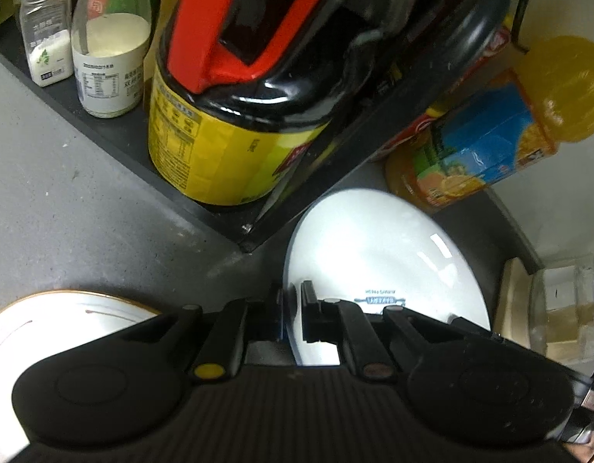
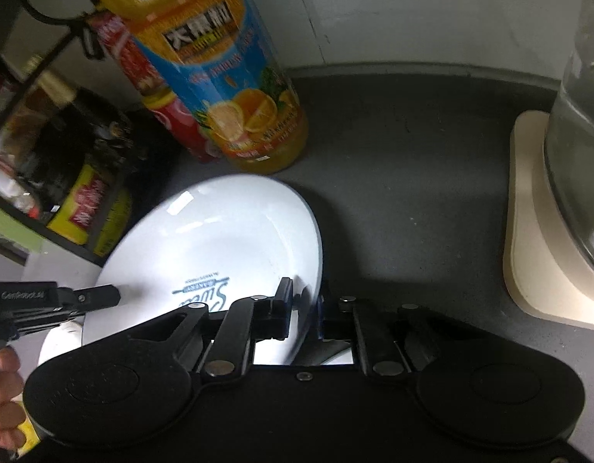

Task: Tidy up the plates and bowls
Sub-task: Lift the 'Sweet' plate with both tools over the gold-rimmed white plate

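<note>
left gripper (image 1: 293, 310): clamped on plate (image 1: 374, 254) rim | right gripper (image 2: 304, 308): clamped on opposite rim | plate: tilted above counter (image 2: 412, 193)

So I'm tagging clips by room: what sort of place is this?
Most likely a home kitchen counter: a soy sauce jug and seasoning jars on a rack, an orange juice bottle, a white plate.

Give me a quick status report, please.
Left gripper and right gripper both shut on white plate rim. Orange juice bottle close behind it.
</note>
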{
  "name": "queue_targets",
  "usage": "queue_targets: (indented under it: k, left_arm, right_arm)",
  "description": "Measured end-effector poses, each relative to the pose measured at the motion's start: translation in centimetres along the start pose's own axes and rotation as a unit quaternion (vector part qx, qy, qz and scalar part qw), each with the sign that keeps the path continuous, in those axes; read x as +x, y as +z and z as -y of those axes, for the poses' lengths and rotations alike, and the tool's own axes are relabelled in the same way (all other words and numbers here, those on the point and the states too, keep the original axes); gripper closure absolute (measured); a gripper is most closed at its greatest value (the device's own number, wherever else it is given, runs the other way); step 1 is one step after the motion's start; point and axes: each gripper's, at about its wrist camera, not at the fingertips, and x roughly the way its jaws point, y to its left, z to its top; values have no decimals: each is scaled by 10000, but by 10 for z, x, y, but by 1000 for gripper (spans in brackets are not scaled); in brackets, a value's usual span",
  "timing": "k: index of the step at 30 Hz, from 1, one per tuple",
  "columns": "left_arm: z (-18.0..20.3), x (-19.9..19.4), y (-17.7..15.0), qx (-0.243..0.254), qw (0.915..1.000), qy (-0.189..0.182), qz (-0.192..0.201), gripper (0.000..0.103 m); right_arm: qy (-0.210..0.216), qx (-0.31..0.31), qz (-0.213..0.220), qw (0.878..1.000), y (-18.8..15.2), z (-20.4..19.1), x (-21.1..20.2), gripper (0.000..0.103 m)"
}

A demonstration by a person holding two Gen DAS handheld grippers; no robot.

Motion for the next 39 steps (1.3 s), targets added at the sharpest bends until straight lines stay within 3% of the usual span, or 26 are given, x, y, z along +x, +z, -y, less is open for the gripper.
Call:
queue_targets:
  k: [11, 24, 39]
  left_arm:
    - [0, -34, -12, -127, 9994, -195, 259, 97]
    - [0, -96, -51, -411, 9968, 41, 683, 97]
    - [-45, -132, -61, -522, 9960, -62, 725, 97]
  right_arm:
    - [438, -15, 193, 9989, -5, 5, -32, 93]
    - [966, -484, 308, 9937, -14, -14, -63, 93]
    - [1078, -660, 340, 9914, -40, -60, -68, 93]
